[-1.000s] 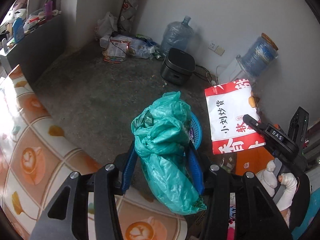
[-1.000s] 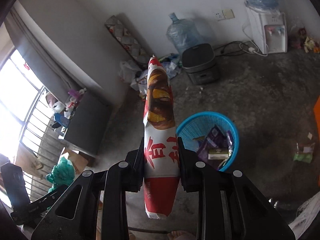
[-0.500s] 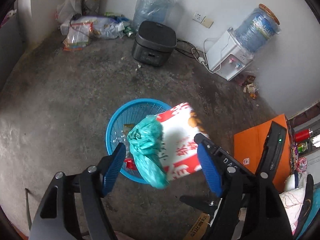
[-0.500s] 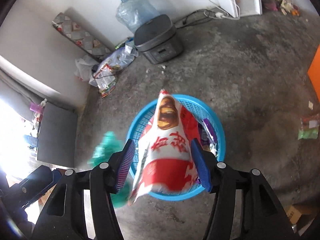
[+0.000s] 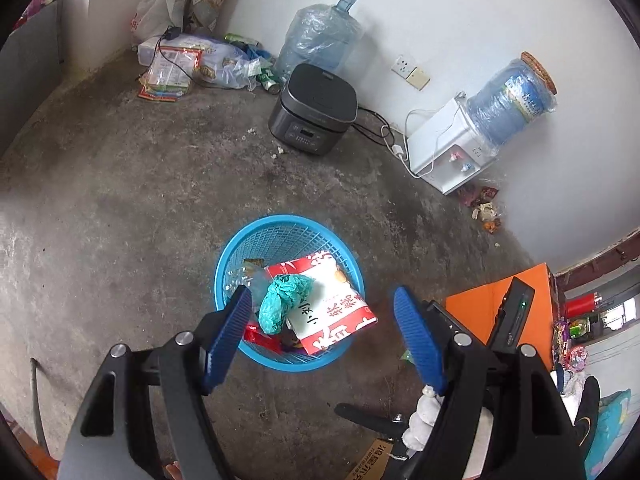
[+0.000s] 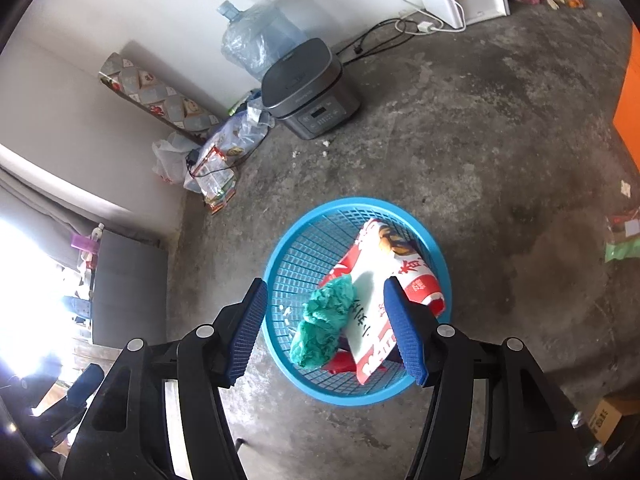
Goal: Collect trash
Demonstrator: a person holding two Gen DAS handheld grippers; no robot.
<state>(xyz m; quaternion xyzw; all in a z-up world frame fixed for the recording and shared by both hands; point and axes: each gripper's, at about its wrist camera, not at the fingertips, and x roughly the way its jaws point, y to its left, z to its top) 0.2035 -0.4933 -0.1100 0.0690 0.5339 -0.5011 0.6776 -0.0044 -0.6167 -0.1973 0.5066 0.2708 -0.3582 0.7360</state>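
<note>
A blue mesh basket (image 5: 240,248) stands on the concrete floor and also shows in the right wrist view (image 6: 288,248). A red and white snack bag (image 5: 332,312) lies in it, leaning over the rim, with a crumpled green plastic bag (image 5: 280,300) on top. Both show in the right wrist view: the snack bag (image 6: 376,292) and the green bag (image 6: 324,320). My left gripper (image 5: 320,336) is open and empty above the basket. My right gripper (image 6: 324,332) is open and empty above it too.
A dark rice cooker (image 5: 316,108), a large water bottle (image 5: 316,36) and a water dispenser (image 5: 452,152) stand along the white wall. A pile of bags and wrappers (image 5: 188,64) lies in the corner. An orange box (image 5: 480,312) is at right. Litter (image 6: 624,240) lies on the floor.
Both grippers moved over the basket and opened. The green bag dropped from the left one and the snack bag from the right one; both now lie in the basket.
</note>
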